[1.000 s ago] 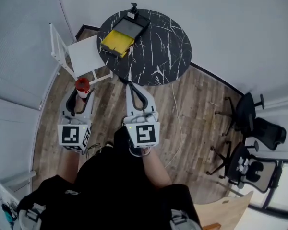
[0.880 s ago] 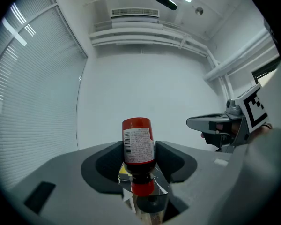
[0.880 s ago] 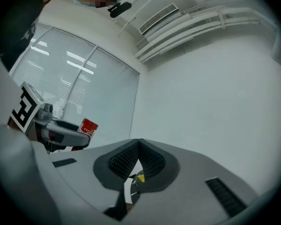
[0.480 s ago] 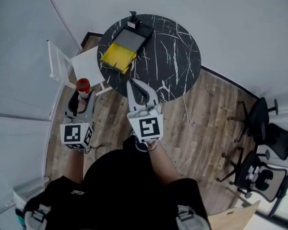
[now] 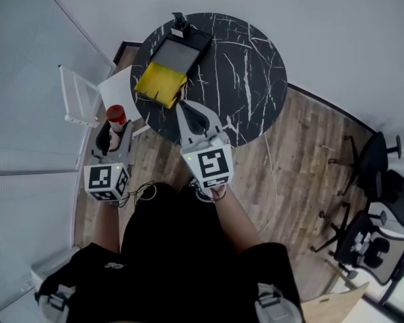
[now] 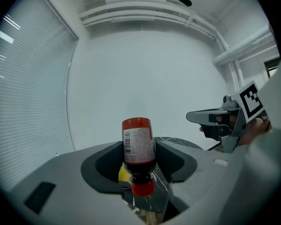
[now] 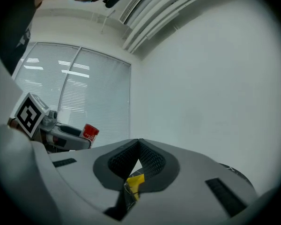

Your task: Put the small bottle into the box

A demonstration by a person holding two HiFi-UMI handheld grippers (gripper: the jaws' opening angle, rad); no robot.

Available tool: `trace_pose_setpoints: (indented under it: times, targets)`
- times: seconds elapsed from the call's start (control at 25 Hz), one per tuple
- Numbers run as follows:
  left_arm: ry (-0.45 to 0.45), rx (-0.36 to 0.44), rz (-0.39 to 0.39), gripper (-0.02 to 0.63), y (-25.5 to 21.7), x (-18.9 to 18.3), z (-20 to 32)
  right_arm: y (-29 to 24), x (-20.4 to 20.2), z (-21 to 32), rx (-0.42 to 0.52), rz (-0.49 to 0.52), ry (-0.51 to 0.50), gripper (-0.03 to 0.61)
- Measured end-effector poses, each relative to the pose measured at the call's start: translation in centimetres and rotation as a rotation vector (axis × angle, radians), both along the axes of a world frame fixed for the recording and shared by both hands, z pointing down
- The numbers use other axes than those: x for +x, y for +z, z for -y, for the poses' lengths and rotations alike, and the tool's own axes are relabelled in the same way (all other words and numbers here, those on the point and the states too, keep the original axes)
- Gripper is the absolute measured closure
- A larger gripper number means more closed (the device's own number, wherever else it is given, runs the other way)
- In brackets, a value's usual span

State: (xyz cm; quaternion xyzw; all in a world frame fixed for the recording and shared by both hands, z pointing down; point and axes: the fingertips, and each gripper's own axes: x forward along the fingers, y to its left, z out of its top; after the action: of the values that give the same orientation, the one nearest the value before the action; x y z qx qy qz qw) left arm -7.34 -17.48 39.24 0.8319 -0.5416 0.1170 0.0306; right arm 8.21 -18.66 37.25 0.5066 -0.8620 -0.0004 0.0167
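Bottle and box are well apart. The left tool (image 6: 139, 154) is clamped on the small bottle (image 6: 138, 142), gripping its red-labelled body and holding it in the air just beside the left edge of the round black marbled surface (image 5: 246, 59). The right tool (image 7: 139, 143) has its jaws pressed together, holding nothing. The black box (image 5: 178, 52) sits on the surface's far-left part, with a yellow piece (image 5: 160, 85) touching its near side.

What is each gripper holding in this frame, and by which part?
The left gripper holds the bottle by its body, cap end toward the camera. The right gripper is shut on nothing.
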Motion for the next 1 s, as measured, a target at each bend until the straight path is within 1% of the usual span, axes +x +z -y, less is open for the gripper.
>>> trace_pose_setpoints:
  times: [0.24, 0.4, 0.6, 0.84, 1.0]
  targets:
    - [0.037, -0.027, 0.022, 0.4, 1.3, 0.9, 3.8, 1.2, 0.7, 2.4, -0.023, -0.042, 0.008, 0.583]
    - [0.08, -0.035, 0.04, 0.4, 2.4, 1.4, 7.0, 2.0, 0.9, 4.4, -0.029, -0.065, 0.032, 0.583]
    - [0.183, -0.044, 0.084, 0.4, 3.4, 1.8, 11.7, 3.5, 0.6, 8.0, -0.062, -0.086, 0.081, 0.583]
    - [0.29, -0.087, 0.145, 0.4, 5.2, 1.7, 17.7, 5.1, -0.9, 12.2, -0.108, -0.102, 0.103, 0.583]
    - [0.353, -0.126, 0.197, 0.4, 7.3, 1.8, 21.2, 7.3, -1.3, 14.6, -0.159, -0.086, 0.139, 0.583]
